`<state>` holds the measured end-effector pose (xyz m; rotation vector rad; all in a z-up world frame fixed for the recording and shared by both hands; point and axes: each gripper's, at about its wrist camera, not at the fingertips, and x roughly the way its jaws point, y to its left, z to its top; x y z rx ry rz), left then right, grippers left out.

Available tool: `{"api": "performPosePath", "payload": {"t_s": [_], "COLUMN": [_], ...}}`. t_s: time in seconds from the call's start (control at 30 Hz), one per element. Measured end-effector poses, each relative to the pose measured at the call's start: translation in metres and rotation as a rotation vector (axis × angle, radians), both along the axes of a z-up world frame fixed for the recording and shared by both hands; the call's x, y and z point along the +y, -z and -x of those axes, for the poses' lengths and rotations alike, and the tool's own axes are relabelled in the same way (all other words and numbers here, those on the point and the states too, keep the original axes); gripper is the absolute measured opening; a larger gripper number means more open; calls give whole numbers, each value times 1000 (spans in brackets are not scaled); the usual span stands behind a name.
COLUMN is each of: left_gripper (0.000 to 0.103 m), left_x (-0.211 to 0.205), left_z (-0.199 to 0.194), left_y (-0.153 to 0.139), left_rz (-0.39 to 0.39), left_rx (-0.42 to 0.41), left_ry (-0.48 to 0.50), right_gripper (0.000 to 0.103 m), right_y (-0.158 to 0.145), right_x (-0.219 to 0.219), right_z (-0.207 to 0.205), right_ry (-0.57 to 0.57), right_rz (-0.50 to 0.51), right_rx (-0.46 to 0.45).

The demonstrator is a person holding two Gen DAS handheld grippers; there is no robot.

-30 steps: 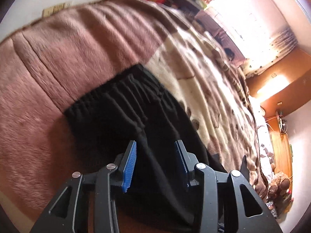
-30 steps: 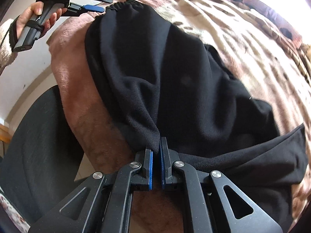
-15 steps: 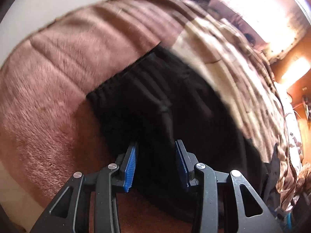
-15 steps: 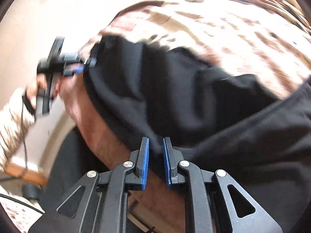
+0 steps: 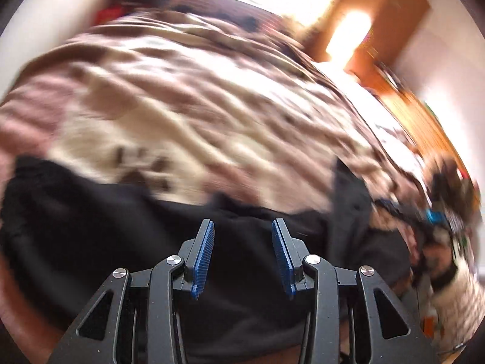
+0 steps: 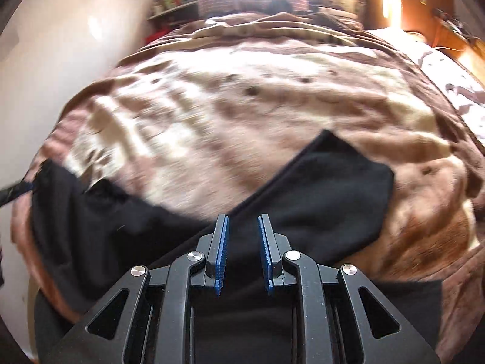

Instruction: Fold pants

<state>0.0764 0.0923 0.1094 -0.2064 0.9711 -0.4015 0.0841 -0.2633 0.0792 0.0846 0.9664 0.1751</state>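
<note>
Black pants (image 6: 327, 194) lie on the brown-and-cream blanket (image 6: 257, 97); both tools released.

My left gripper (image 5: 242, 254) and right gripper (image 6: 242, 253) have black angular frames, ridged blue pads (image 6: 221, 251) and silver screws (image 5: 312, 259).

We count one pair of black pants (image 6: 327, 191), low in the frame, on one bed with one brown-and-cream blanket (image 6: 257, 100). Two grippers: the right gripper (image 6: 242, 254) and the left gripper (image 5: 242, 257), each with two blue-padded fingers (image 5: 203, 251).
</note>
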Motion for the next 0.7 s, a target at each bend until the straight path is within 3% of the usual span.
{"api": "performPosePath", "payload": {"t_s": [0.27, 0.33, 0.4, 0.5, 0.7], "left_gripper": [52, 52, 52, 52, 52], "left_x": [-104, -123, -137, -149, -171], "left_z": [-8, -9, -8, -5, 2], "left_y": [40, 52, 62, 76, 97], "left_rz": [37, 26, 24, 0, -31], "left_rx": [96, 124, 158, 196, 265], "left_ry": [206, 241, 260, 291, 334], "right_gripper": [21, 31, 59, 60, 60], "right_y": [11, 15, 20, 30, 48], "right_x": [-36, -37, -39, -43, -44], "right_z": [-41, -50, -59, -78, -120], "right_ry": [78, 78, 83, 112, 189], "right_rz": [-24, -32, -43, -49, 40], "right_rx": [46, 57, 68, 93, 116]}}
